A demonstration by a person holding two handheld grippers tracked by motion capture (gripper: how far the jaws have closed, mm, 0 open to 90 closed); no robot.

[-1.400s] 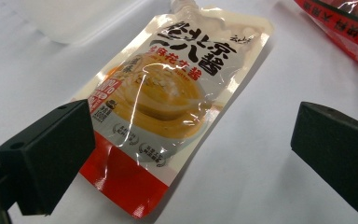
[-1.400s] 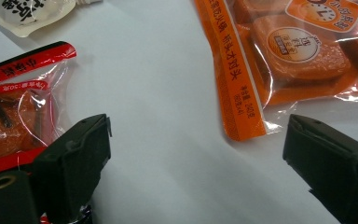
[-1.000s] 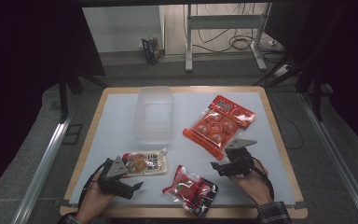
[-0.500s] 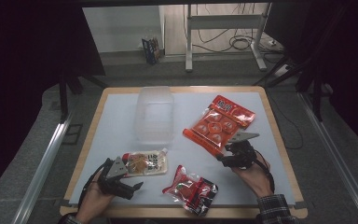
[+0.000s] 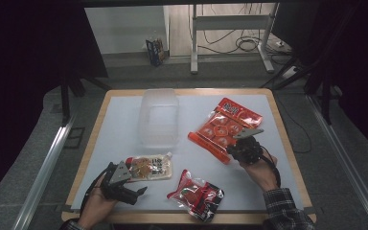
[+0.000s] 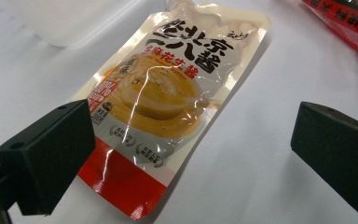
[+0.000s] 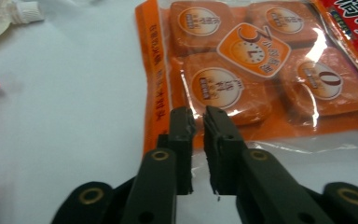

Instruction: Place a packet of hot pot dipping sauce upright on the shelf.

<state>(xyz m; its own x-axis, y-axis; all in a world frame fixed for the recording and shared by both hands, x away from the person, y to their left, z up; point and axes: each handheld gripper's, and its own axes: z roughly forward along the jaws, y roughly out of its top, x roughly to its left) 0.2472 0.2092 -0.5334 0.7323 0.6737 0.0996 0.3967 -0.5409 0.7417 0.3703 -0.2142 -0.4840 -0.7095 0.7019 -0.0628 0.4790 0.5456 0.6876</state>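
High view — white-topped table (image 5: 124, 124) with a wooden rim. A clear plastic tub (image 5: 158, 117) stands toward the far middle. The orange snack pack (image 5: 224, 127) lies right of it, slanted. The right gripper (image 5: 235, 149) sits at that pack's near end, hand and plaid sleeve behind it. The left gripper (image 5: 136, 190) rests near the front left corner, just beside a sauce pouch (image 5: 149, 166) lying flat. A red-and-black packet (image 5: 197, 194) lies at the front edge between the two hands.

Left gripper view — jaws stand wide apart, nothing between the pads but bare table and the lower part of the sauce pouch (image 6: 168, 100), which lies flat, spout pointing away. The left jaw overlaps the pouch's lower corner in the picture; whether it touches I cannot tell.

Right gripper view — jaws have just been closing and now stand narrow, a thin slit left between them. Their tips lie over the clear bottom margin of the orange snack pack (image 7: 242, 60), near its corner seam. Whether film is actually pinched between the pads I cannot tell. Four round cakes show through the wrapper.
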